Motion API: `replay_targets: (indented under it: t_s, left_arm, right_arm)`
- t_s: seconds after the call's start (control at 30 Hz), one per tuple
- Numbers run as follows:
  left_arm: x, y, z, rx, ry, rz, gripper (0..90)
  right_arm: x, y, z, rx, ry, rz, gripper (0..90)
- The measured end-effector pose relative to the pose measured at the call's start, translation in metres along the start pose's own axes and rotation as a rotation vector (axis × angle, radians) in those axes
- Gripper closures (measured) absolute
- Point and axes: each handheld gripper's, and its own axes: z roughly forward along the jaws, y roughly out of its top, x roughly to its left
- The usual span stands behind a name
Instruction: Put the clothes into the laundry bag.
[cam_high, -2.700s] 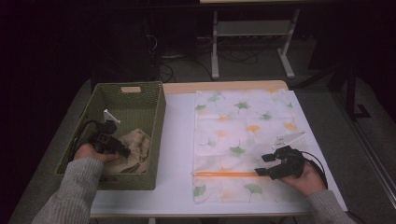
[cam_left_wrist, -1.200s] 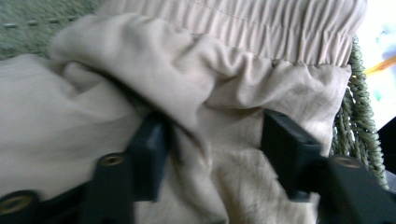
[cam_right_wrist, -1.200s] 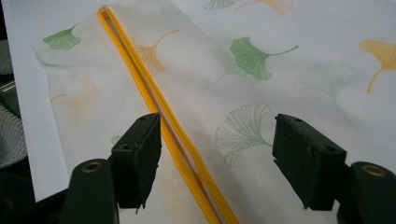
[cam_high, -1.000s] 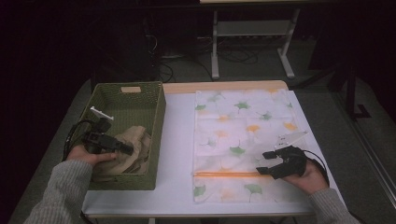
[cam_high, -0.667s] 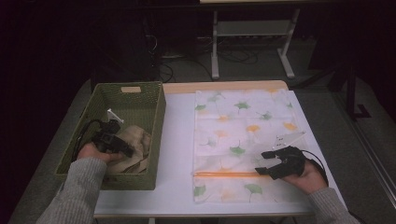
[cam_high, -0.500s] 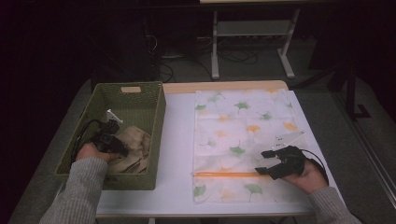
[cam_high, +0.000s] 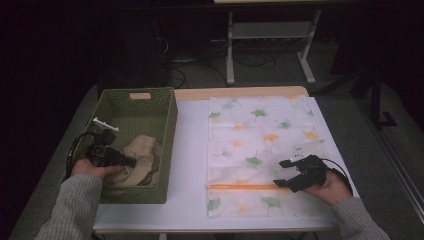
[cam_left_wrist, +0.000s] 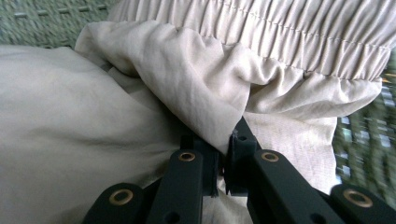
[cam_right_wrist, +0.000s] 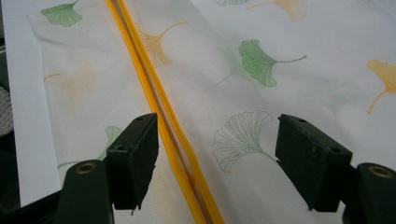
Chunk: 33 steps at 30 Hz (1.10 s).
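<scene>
Two tools work this bench. Nearest on the left, the left tool (cam_left_wrist: 223, 154) has just been closing and now pinches a fold of the beige garment (cam_left_wrist: 187, 93), a soft, crumpled cloth with a gathered elastic waistband, lying in the one green woven basket (cam_high: 170, 125) at the bench's (cam_high: 190, 150) left side. On the right, the right tool (cam_right_wrist: 217, 158) hovers with jaws wide apart, gripping nothing, over the one white mesh bag (cam_high: 260, 145) printed with green and orange ginkgo leaves; its orange zipper (cam_right_wrist: 154, 102) runs between the jaws.
</scene>
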Motion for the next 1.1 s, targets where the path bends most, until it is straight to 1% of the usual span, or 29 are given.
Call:
replay_targets:
  t_s: [0.13,0.23,0.37,0.4,0.43,0.5,0.57,0.67,0.73,0.8,0.87,0.9,0.97,1.03,1.1]
  left_arm:
    - [-0.004,-0.004,-0.010,-0.026,-0.034,0.009,85.7]
    - [-0.006,-0.006,-0.016,-0.052,-0.062,0.008,85.7]
    - [-0.005,-0.010,-0.024,-0.091,-0.102,-0.009,85.9]
    - [-0.004,-0.011,-0.026,-0.102,-0.112,-0.014,85.9]
    - [-0.004,-0.012,-0.028,-0.114,-0.125,-0.019,85.9]
    - [-0.004,-0.013,-0.031,-0.127,-0.140,-0.019,86.0]
    - [-0.005,-0.015,-0.034,-0.136,-0.141,-0.018,86.0]
    - [-0.006,-0.017,-0.038,-0.155,-0.155,-0.023,86.0]
    - [-0.005,-0.018,-0.042,-0.166,-0.167,-0.026,86.1]
    - [-0.004,-0.020,-0.044,-0.177,-0.179,-0.034,86.1]
    - [-0.002,-0.021,-0.046,-0.189,-0.190,-0.038,86.1]
    - [-0.002,-0.022,-0.047,-0.191,-0.195,-0.039,86.2]
    - [-0.001,-0.023,-0.050,-0.203,-0.207,-0.041,86.2]
    - [-0.002,-0.024,-0.052,-0.211,-0.221,-0.038,86.2]
    - [-0.002,-0.025,-0.055,-0.216,-0.222,-0.036,86.3]
  right_arm:
    - [-0.003,-0.001,0.001,0.007,0.003,-0.010,30.7]
    - [-0.003,-0.001,0.001,0.008,0.001,-0.019,32.3]
    - [-0.002,-0.002,0.000,0.012,0.008,-0.033,35.9]
    - [-0.002,-0.002,0.000,0.017,0.013,-0.038,38.3]
    - [-0.002,-0.002,0.001,0.026,0.018,-0.043,41.3]
    - [-0.003,-0.004,0.006,0.063,0.036,-0.052,46.2]
    - [-0.003,-0.006,0.011,0.099,0.046,-0.067,50.9]
    - [-0.004,-0.007,0.020,0.140,0.056,-0.094,59.7]
    - [-0.005,-0.006,0.024,0.154,0.052,-0.111,62.1]
    - [-0.006,-0.006,0.029,0.159,0.071,-0.114,60.6]
    - [-0.004,-0.005,0.032,0.156,0.073,-0.135,60.2]
    - [-0.004,-0.004,0.033,0.154,0.070,-0.147,62.5]
    - [-0.005,-0.004,0.033,0.146,0.064,-0.156,73.7]
    - [-0.006,-0.003,0.034,0.145,0.064,-0.158,82.3]
    - [-0.006,-0.001,0.034,0.155,0.057,-0.155,85.9]
